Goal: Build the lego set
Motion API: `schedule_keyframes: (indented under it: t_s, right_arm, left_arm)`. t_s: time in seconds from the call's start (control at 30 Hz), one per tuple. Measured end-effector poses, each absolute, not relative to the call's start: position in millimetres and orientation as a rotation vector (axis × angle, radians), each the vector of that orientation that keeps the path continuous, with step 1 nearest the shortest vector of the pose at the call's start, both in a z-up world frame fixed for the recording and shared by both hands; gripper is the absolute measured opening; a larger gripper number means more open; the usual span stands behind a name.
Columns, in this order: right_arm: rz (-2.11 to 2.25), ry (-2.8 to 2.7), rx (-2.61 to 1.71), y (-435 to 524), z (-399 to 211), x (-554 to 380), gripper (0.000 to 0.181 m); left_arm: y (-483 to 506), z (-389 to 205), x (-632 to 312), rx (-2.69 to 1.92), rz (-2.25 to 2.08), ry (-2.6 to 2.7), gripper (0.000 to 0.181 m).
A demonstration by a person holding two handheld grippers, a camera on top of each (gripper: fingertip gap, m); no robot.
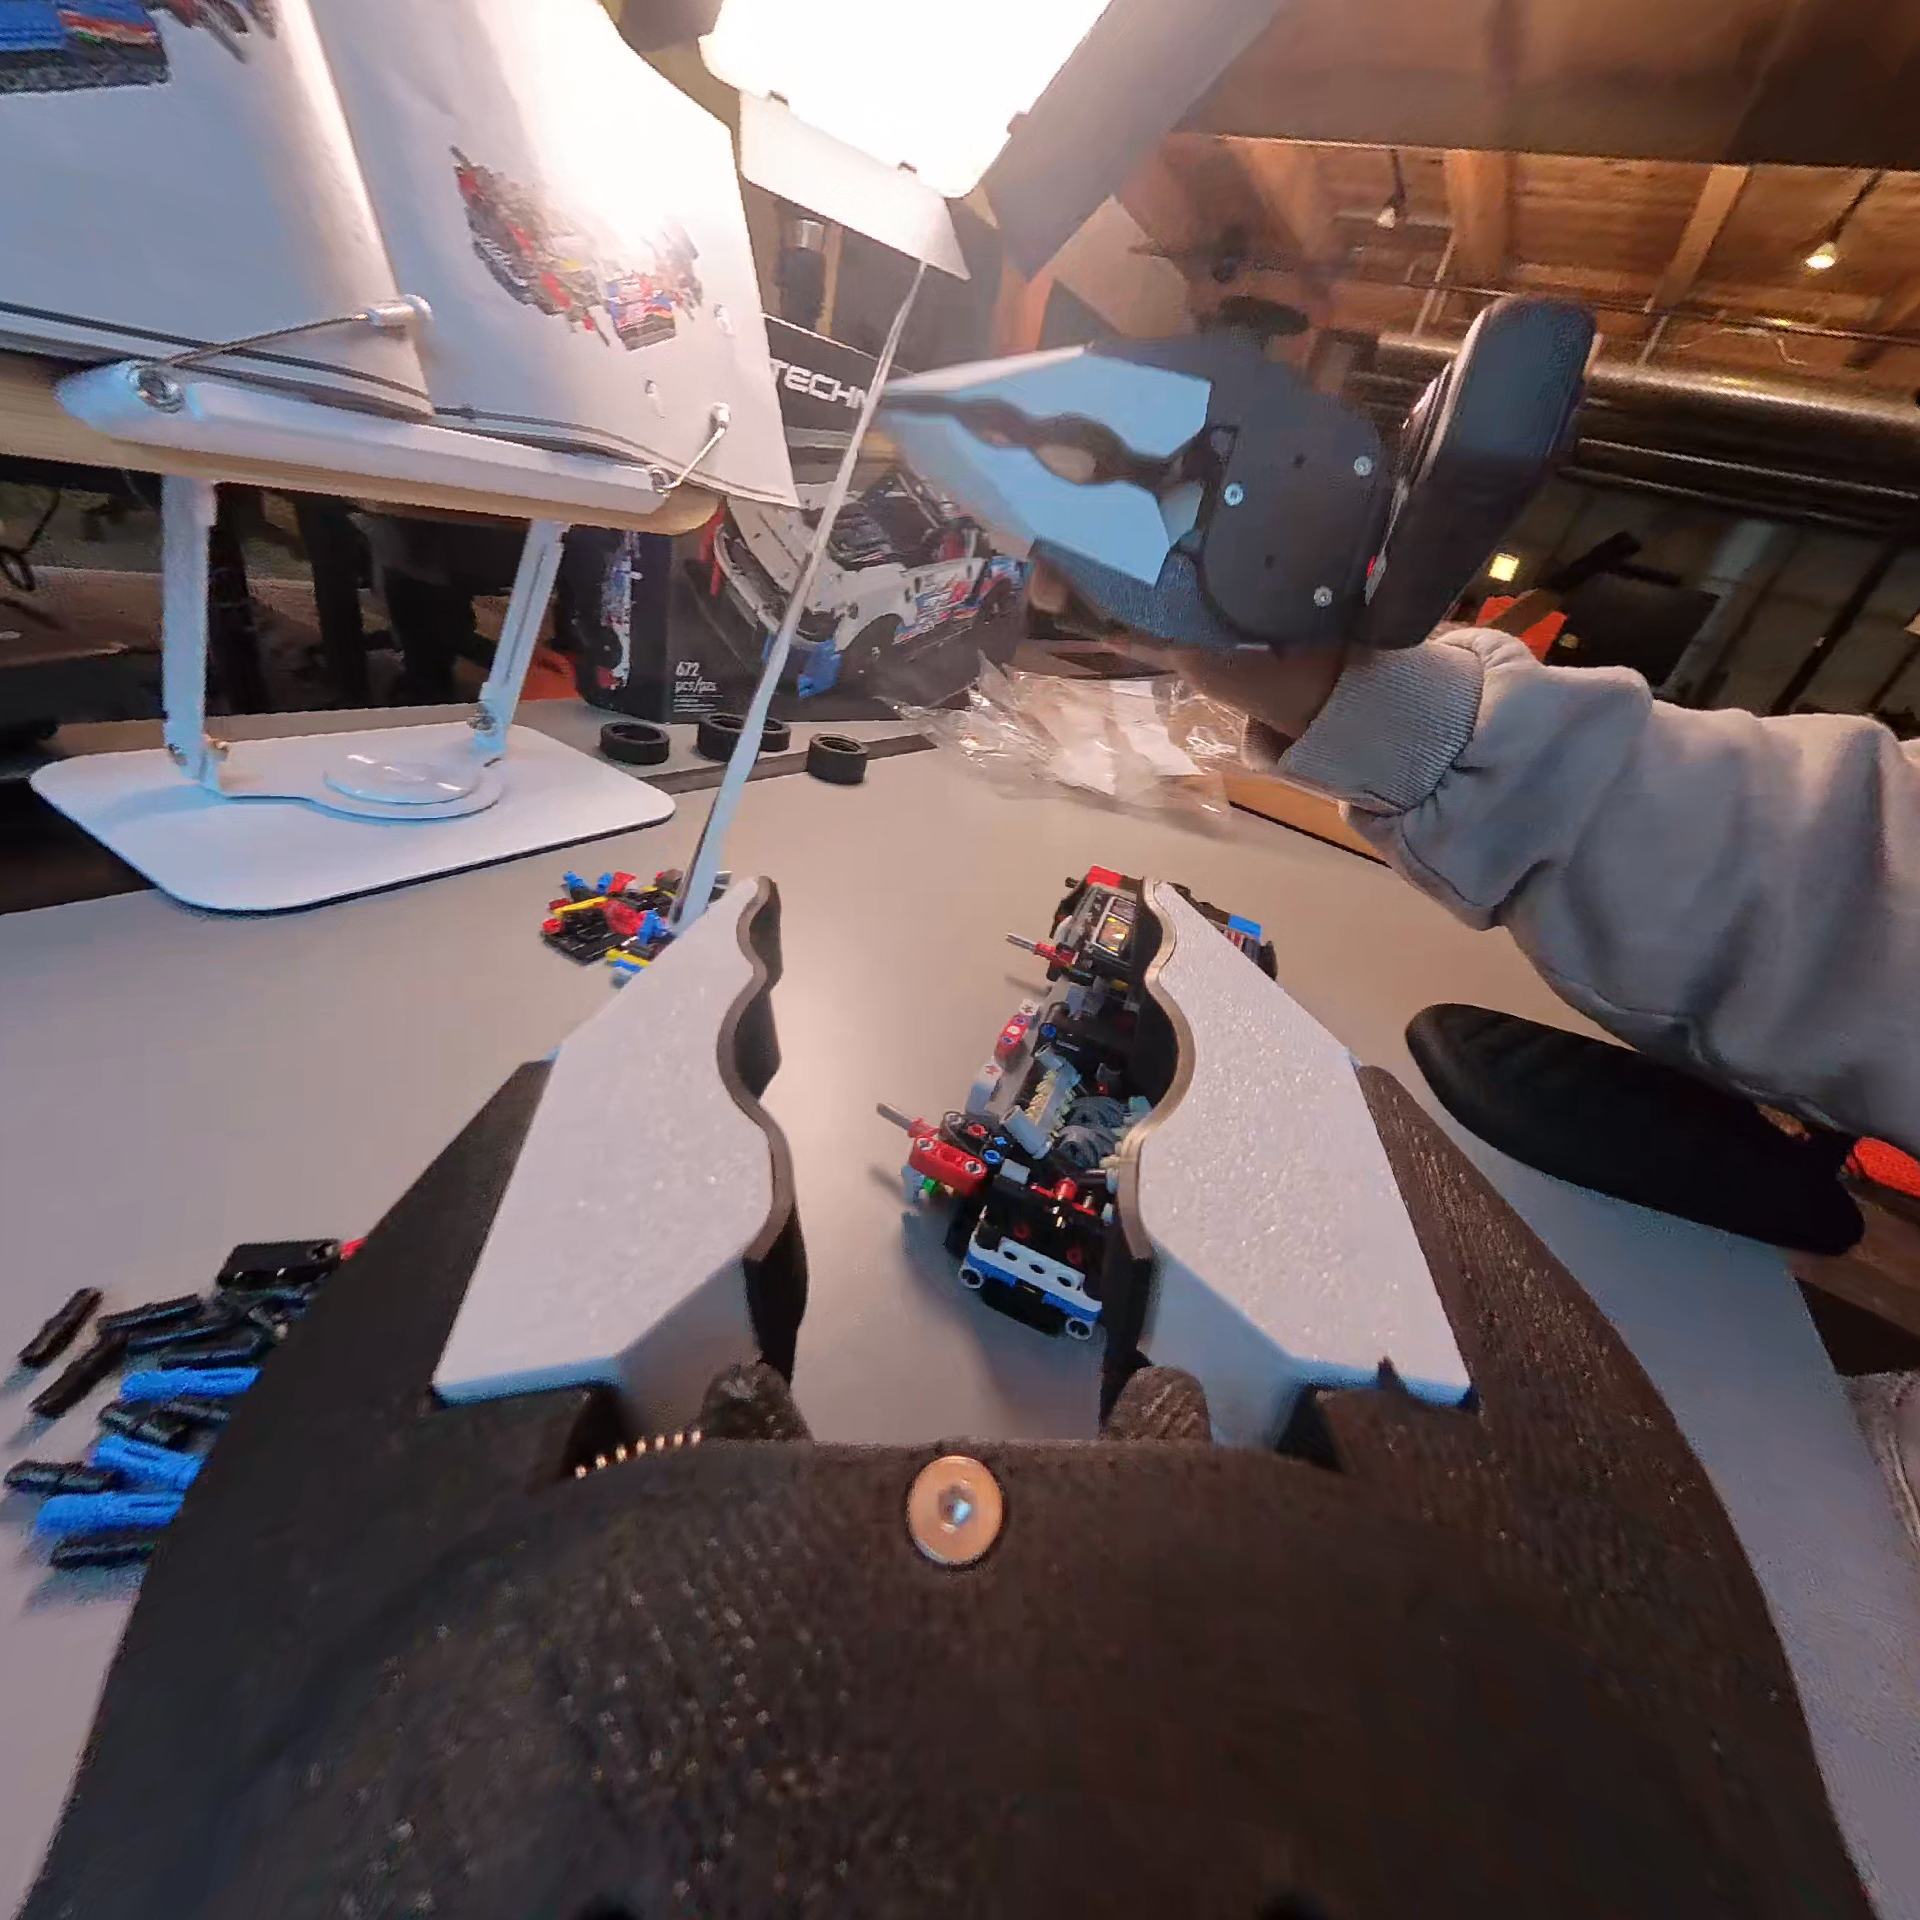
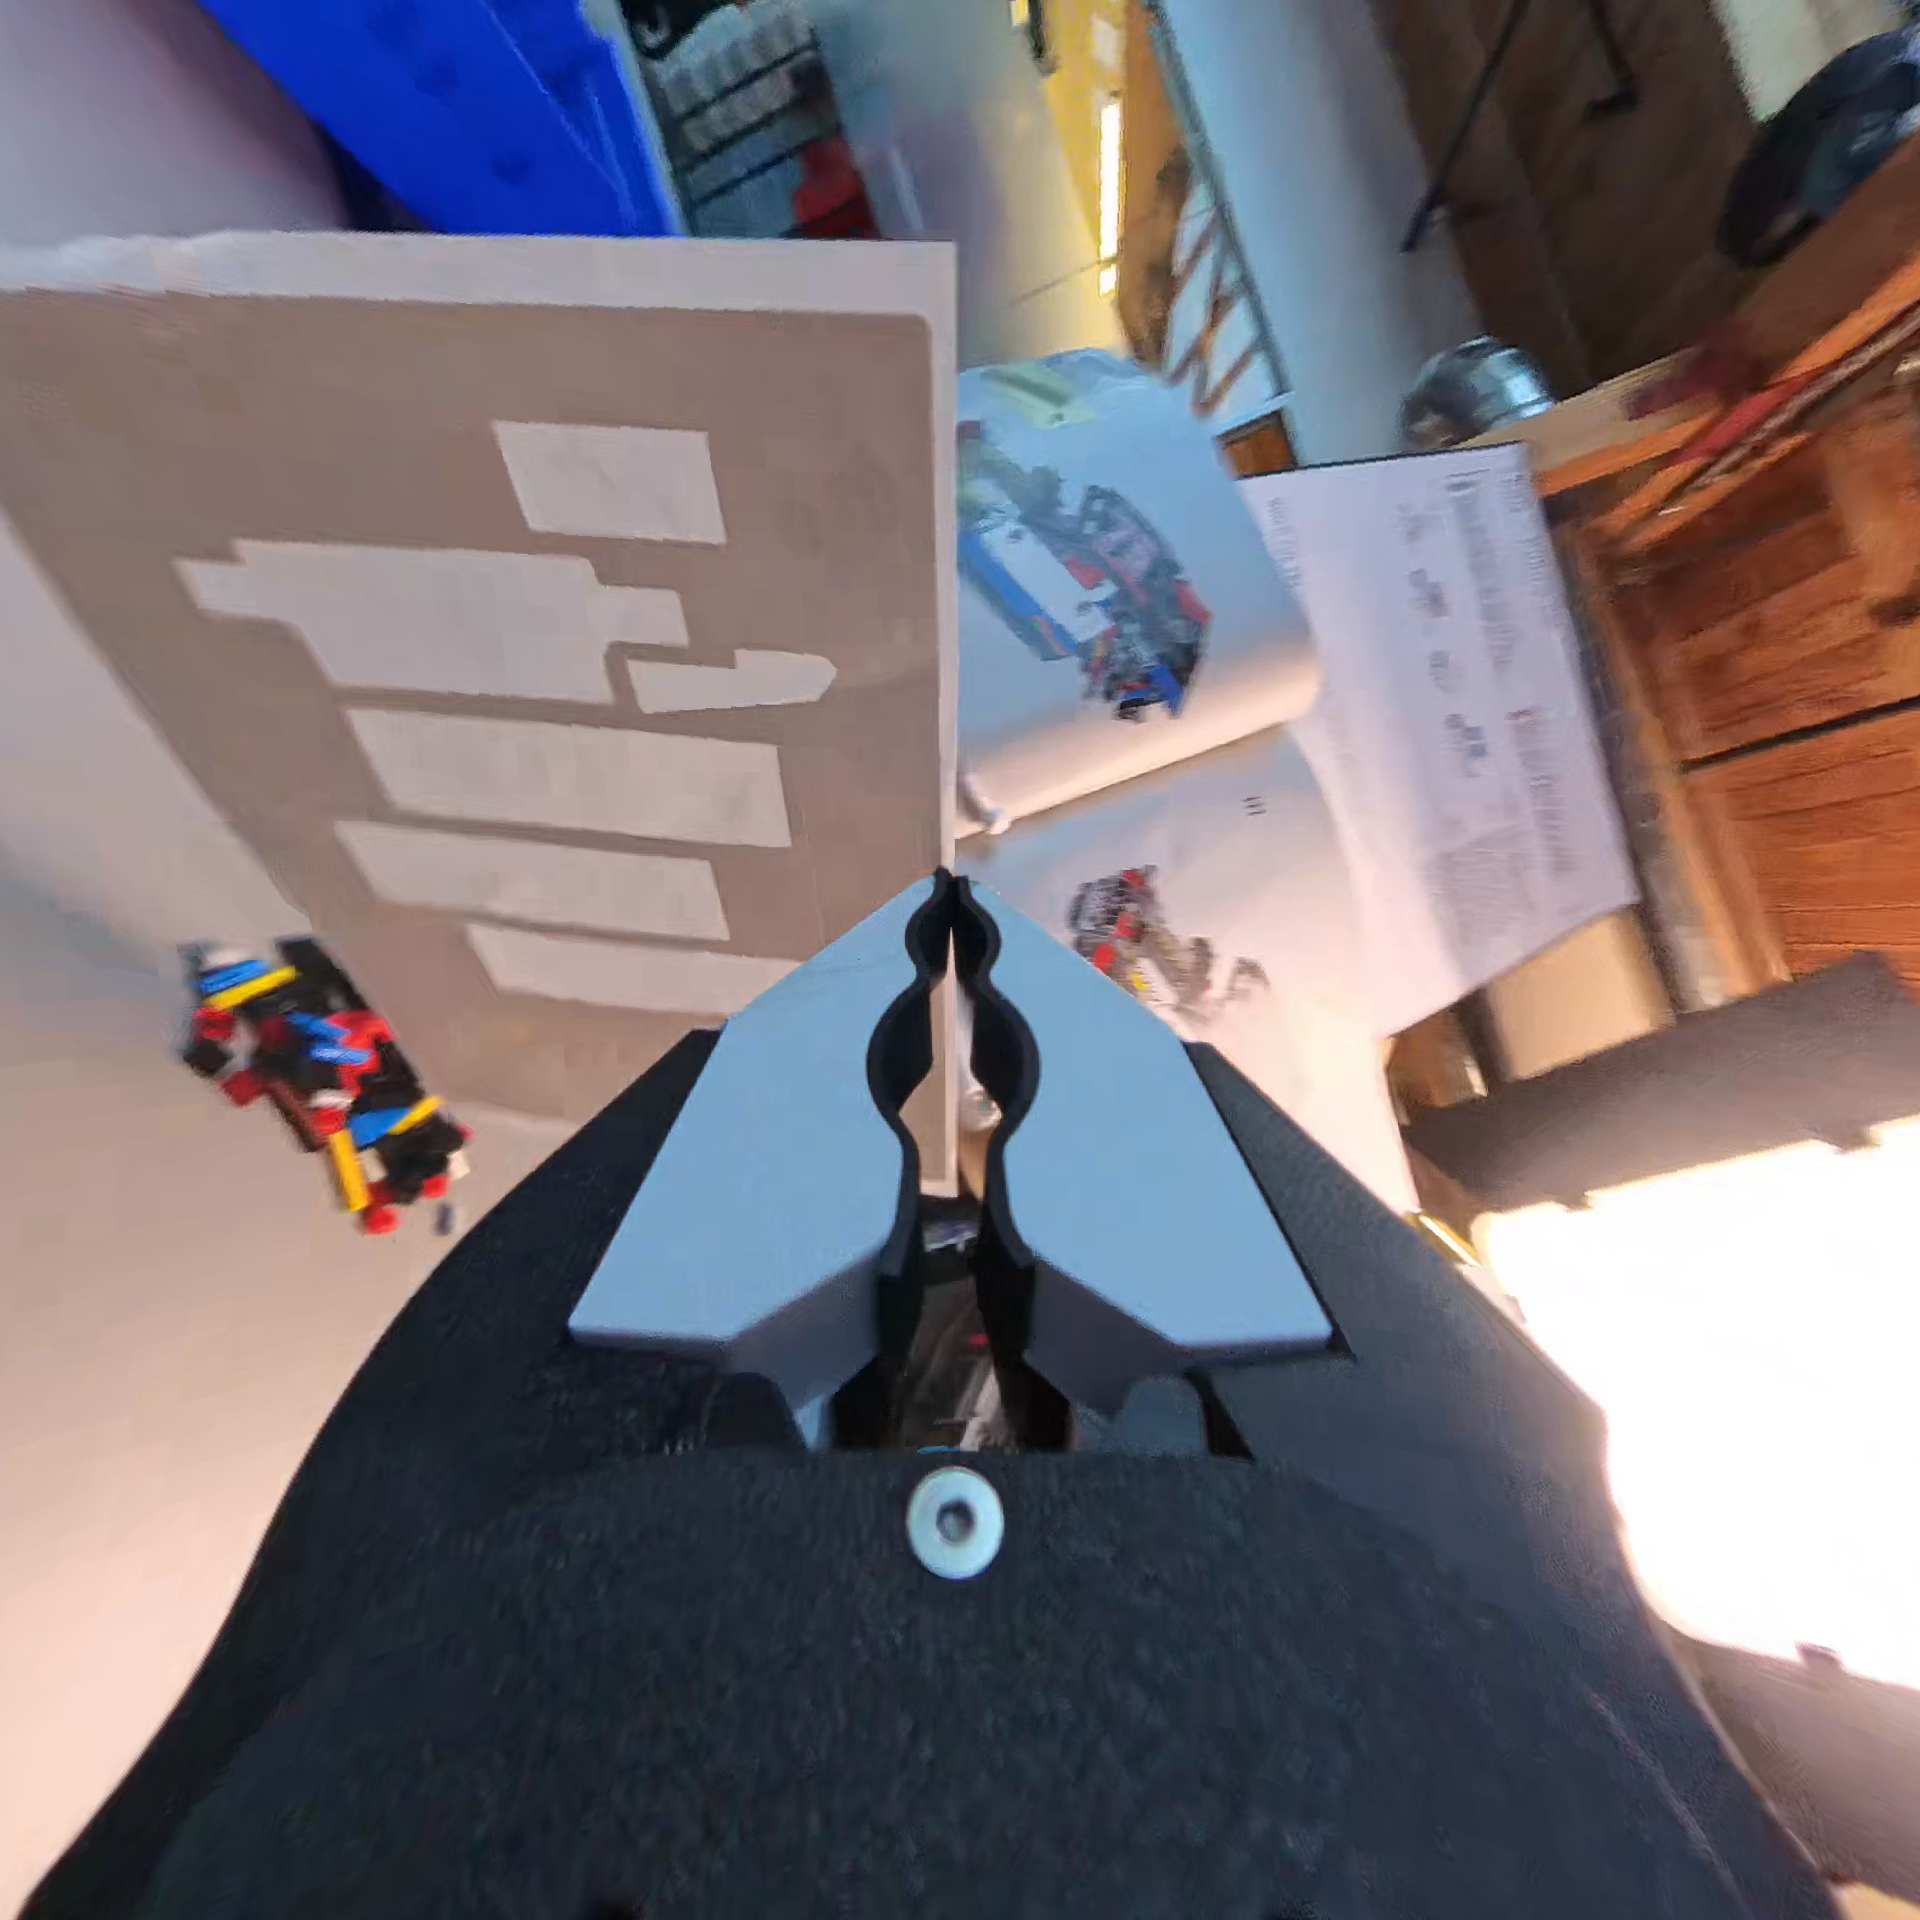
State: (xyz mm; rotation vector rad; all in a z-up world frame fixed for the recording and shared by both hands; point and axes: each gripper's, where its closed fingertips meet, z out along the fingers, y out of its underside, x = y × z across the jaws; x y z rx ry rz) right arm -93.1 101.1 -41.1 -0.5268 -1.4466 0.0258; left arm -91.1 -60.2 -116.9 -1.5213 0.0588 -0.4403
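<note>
My left gripper (image 1: pixel 956 904) is open and empty, low over the grey table (image 1: pixel 312 1060). The partly built lego car chassis (image 1: pixel 1049 1122) lies on the table between its fingers, partly hidden behind the right finger. My right gripper (image 2: pixel 951 883) is shut on the edge of a tan sticker sheet (image 2: pixel 520 675) with white cut-out shapes. In the left wrist view the right gripper (image 1: pixel 904 405) is raised at upper right and the sheet (image 1: pixel 790 623) shows edge-on, slanting down toward a pile of loose coloured bricks (image 1: pixel 608 920). That pile also shows in the right wrist view (image 2: pixel 322 1070).
An open instruction booklet (image 1: pixel 468 260) sits on a white stand (image 1: pixel 312 821) at the back left. Black and blue pins (image 1: pixel 145 1403) lie at the near left. Three black tyres (image 1: pixel 743 736), the set's box (image 1: pixel 862 603) and clear bags (image 1: pixel 1091 738) are at the back. A grey sleeve (image 1: pixel 1610 831) crosses the right. Tip to tip, the grippers are about 20 centimeters apart.
</note>
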Motion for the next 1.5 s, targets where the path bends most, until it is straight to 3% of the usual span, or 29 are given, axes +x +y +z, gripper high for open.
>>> schedule_keyframes:
  t_s: [0.13, 0.27, 0.37, 0.6, 0.87, 0.97, 1.07, 1.23, 1.27, 1.33, 1.5]
  right_arm:
    - [0.16, -1.28, -0.572, 87.8, 3.8, -48.7, 0.0]
    - [0.172, -1.192, -0.58, 66.4, -1.9, -6.9, 0.0]
    - [0.17, -1.196, -0.595, 51.8, -22.6, 11.8, 0.0]
    - [0.311, -1.519, -0.784, 77.6, -87.1, 33.1, 0.0]
    - [0.824, -1.569, -1.776, 184.1, -170.5, 62.4, 0.06]
    - [0.936, -1.724, -1.949, 188.3, -203.8, 68.0, 0.076]
    - [0.934, -1.836, -1.686, 192.7, -198.4, 68.3, 0.073]
    - [0.457, -2.053, -1.298, 183.3, -222.1, 72.6, 0.068]
    - [0.332, -2.065, -1.239, 186.4, -228.2, 70.2, 0.058]
    - [0.196, -1.971, -1.064, 191.5, -218.8, 55.5, 0.002]
    - [0.146, -1.674, -1.0, 199.9, -155.5, 39.7, 0.0]
  left_arm:
    - [-64.8, -103.1, -52.9, -1.464, -0.641, 0.133, 0.062]
    - [-71.6, -76.9, 0.3, -1.376, -0.985, 0.181, 0.052]
    - [-75.8, -68.2, 41.8, -1.376, -1.247, 0.215, 0.056]
    - [-45.4, -102.6, 19.2, -1.54, -0.919, 0.251, 0.053]
    - [-45.9, -110.7, -24.8, -1.554, -0.656, 0.201, 0.051]
    - [-45.8, -111.0, -28.6, -1.553, -0.638, 0.191, 0.05]
    - [-49.9, -115.4, -29.4, -1.571, -0.596, 0.211, 0.05]
    - [-51.0, -116.1, -34.7, -1.578, -0.545, 0.23, 0.049]
    - [-49.1, -116.6, -35.3, -1.581, -0.551, 0.225, 0.049]
    - [-47.0, -117.9, -34.5, -1.585, -0.58, 0.214, 0.049]
    - [-47.3, -125.7, -38.4, -1.615, -0.614, 0.157, 0.047]
